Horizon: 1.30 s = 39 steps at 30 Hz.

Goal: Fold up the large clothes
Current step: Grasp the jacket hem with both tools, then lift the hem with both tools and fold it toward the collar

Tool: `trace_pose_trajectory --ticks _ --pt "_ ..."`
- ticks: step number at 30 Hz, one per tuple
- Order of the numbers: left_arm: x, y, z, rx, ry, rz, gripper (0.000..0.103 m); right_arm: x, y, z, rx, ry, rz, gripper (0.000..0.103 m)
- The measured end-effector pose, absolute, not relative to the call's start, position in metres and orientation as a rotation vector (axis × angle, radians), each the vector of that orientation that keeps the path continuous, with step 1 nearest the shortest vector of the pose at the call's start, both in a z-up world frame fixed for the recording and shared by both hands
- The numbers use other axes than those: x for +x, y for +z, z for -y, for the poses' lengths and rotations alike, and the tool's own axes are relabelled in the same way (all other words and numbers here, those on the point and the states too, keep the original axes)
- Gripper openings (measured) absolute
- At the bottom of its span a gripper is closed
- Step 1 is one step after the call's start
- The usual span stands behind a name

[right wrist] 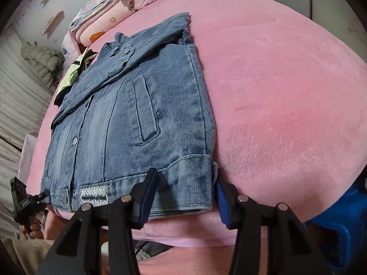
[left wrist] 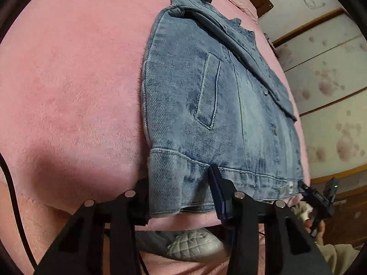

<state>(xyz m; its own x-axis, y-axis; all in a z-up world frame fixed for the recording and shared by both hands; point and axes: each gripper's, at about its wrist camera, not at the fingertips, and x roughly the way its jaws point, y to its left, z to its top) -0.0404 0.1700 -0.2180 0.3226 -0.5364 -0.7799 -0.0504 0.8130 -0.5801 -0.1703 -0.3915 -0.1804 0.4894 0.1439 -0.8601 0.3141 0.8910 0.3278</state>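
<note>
Down at the near edge of the bed: left gripper point(left wrist: 176, 174) set astride the near-left corner of the denim jacket point(left wrist: 206, 91), jaws part-way apart, one finger lying on the hem band, the other against the jacket's side edge. Cannot tell whether the pads actually bite. Same story at the near-right corner: right gripper point(right wrist: 184, 176) straddling the hem, jaws part-way apart, grip impossible to call. Spread flat between them, front up and buttoned, sleeves folded in across the chest, collar at the far end, hem at the near edge of the pink fleece blanket point(left wrist: 68, 68). Beyond the collar, a pale green garment point(right wrist: 71, 75). Farther still, folded quilts point(right wrist: 103, 18) stacked at the head of the bed.
</note>
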Motion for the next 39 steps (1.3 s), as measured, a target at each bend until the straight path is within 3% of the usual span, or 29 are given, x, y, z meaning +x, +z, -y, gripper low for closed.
trace_pose_trajectory --ticks 2,6,8,10,12,15,17,23,30,34,39 --pt "-0.039 -0.223 -0.170 -0.587 -0.339 -1.228 0.045 -0.169 -0.183 0.394 0.494 -0.105 -1.073 0.047" --pt "-0.031 -0.227 -0.160 -0.591 -0.371 -1.242 0.073 -0.166 -0.191 0.394 0.504 -0.109 -1.085 0.050" --pt "-0.027 -0.224 -0.145 -0.513 -0.351 -1.254 0.073 -0.165 -0.194 0.395 0.508 -0.111 -1.087 0.050" --pt "-0.027 -0.219 -0.132 -0.406 -0.318 -1.256 0.065 -0.164 -0.194 0.394 0.494 -0.116 -1.093 0.049" --pt "-0.026 -0.209 -0.123 -0.322 -0.306 -1.242 0.034 -0.163 -0.189 0.388 0.437 -0.117 -1.093 0.043" --pt "-0.023 -0.192 -0.116 -0.286 -0.312 -1.242 0.027 -0.162 -0.169 0.371 0.311 -0.115 -1.075 0.027" --pt "-0.022 -0.176 -0.112 -0.287 -0.322 -1.223 0.026 -0.161 -0.144 0.359 0.249 -0.067 -1.021 0.015" --pt "0.006 -0.110 -0.123 -0.608 -0.417 -1.078 0.025 -0.133 -0.069 0.346 0.234 0.037 -0.855 0.013" --pt "0.119 -0.039 -0.121 -0.678 -0.393 -0.882 0.025 -0.036 -0.006 0.384 0.311 -0.012 -0.707 0.013" --pt "0.202 -0.049 -0.116 -0.679 -0.350 -0.882 0.026 0.042 -0.006 0.407 0.375 -0.059 -0.700 0.013" --pt "0.300 -0.120 -0.084 -0.576 -0.239 -1.007 0.033 0.141 -0.050 0.422 0.370 -0.213 -0.737 0.015"
